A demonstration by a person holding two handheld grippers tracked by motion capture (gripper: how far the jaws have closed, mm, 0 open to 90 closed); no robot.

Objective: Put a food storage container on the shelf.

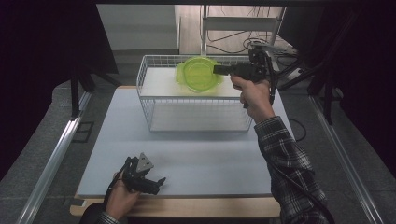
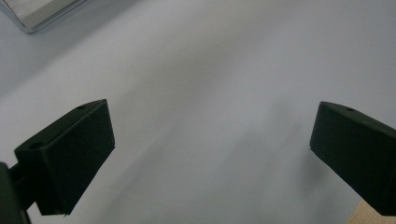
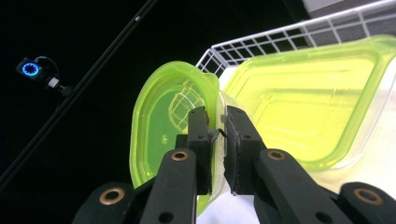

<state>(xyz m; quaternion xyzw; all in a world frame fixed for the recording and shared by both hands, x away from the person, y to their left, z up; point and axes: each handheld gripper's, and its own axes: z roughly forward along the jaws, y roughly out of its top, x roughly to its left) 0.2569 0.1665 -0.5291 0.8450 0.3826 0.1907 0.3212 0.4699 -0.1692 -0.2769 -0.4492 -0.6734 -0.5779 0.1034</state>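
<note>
The right gripper [image 3: 218,135], jaws nearly closed on the rim of a green bowl [image 1: 198,74] held above the wire basket [image 1: 154,100], grips a thin edge only — the bowl may pivot, slip or strike the basket; the left gripper [image 1: 161,180] rests open, empty.

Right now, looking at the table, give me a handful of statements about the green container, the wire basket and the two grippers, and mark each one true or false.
1. The right gripper is clamped on the translucent green plastic container. True.
2. The left gripper holds a lid between its jaws. False: its jaws stand wide apart over the bare pale grey table mat.
3. The container is up at the top of the white wire basket. True.
4. The left gripper is inside the basket. False: in the high view it sits near the mat's front edge.
5. The container is red. False: it is bright yellow-green.
</note>
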